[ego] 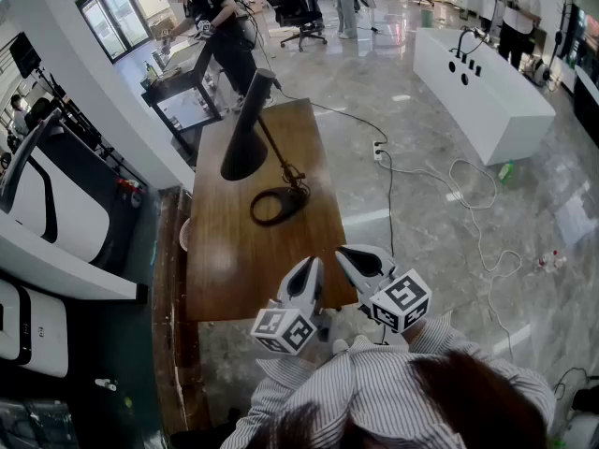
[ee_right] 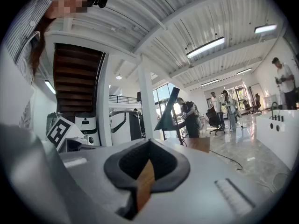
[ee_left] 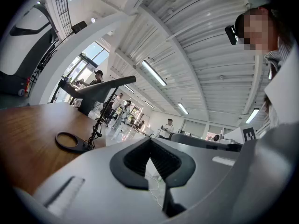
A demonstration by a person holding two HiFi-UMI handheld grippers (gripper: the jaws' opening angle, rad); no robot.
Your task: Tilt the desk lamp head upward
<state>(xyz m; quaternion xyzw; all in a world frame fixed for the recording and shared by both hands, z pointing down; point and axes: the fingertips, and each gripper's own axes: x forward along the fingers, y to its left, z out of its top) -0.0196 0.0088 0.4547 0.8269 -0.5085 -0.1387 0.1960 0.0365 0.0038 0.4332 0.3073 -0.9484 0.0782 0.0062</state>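
Note:
A black desk lamp stands on the wooden table (ego: 234, 251). Its cone head (ego: 248, 129) points down and to the left, and a thin arm joins it to the ring base (ego: 276, 206). My left gripper (ego: 307, 271) and right gripper (ego: 353, 256) hover side by side over the table's near edge, well short of the lamp, both shut with nothing in them. The left gripper view shows the shut jaws (ee_left: 156, 160), with the lamp head (ee_left: 100, 88) and ring base (ee_left: 70, 141) far off at the left. From the right gripper (ee_right: 147, 164), the lamp head (ee_right: 169, 111) is small and distant.
A power cord runs from the lamp off the table's far side to a power strip (ego: 378, 150) and cables (ego: 468, 195) on the floor. A white counter (ego: 487, 92) stands at the right. White machines (ego: 56, 204) line the left. A dark desk (ego: 182, 87) and people are beyond.

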